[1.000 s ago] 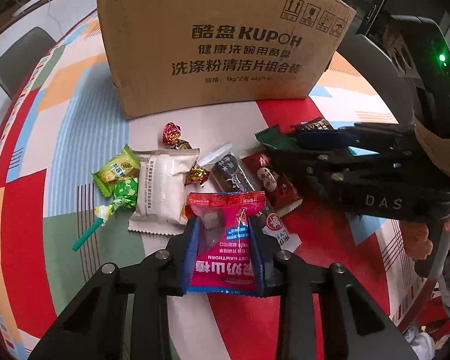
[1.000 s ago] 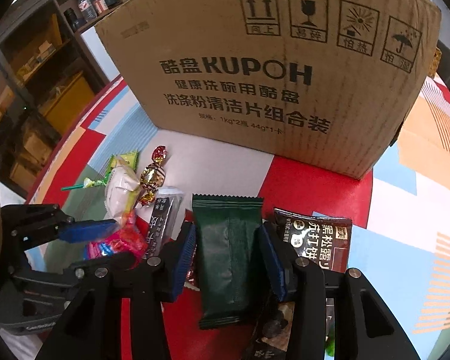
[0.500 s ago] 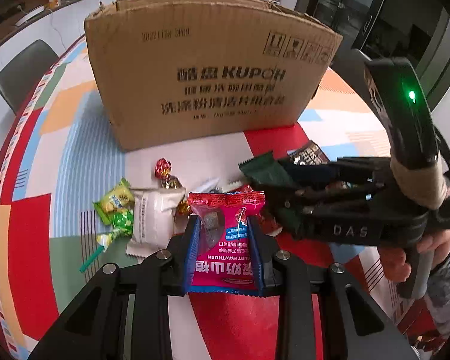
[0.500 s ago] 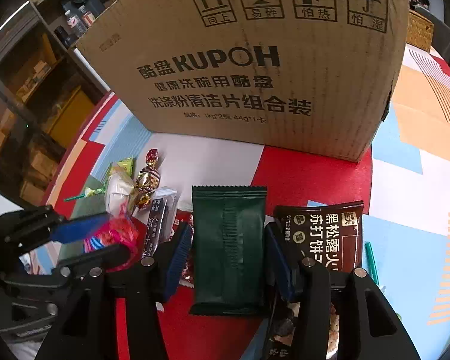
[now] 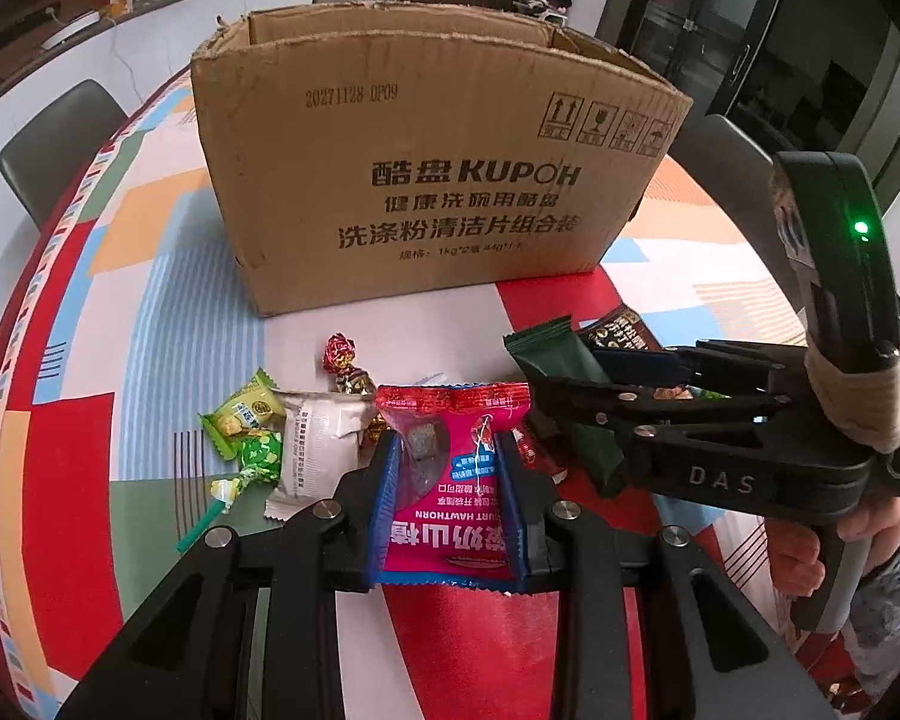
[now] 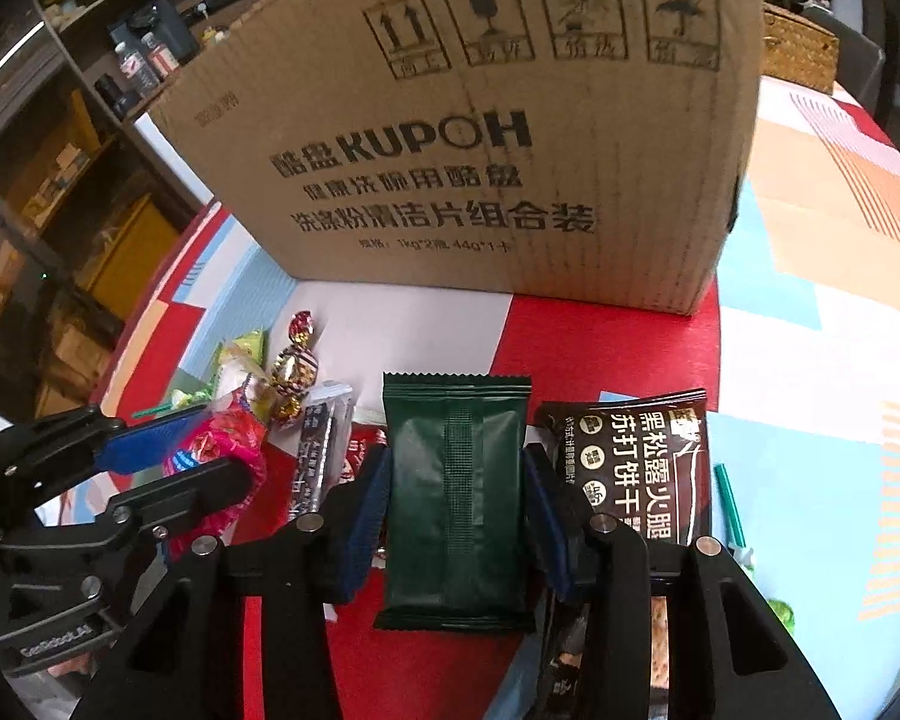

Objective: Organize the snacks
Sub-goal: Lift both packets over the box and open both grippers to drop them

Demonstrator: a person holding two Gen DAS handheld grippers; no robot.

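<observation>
Pink packet is clamped by the left gripper; green packet could be dropped if the closing right gripper pinches weakly.

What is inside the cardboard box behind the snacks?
The cardboard box is open at the top. The left wrist view shows only the upper inner face of its far wall. Its front wall hides the floor and any contents, so nothing inside can be confirmed.
</observation>
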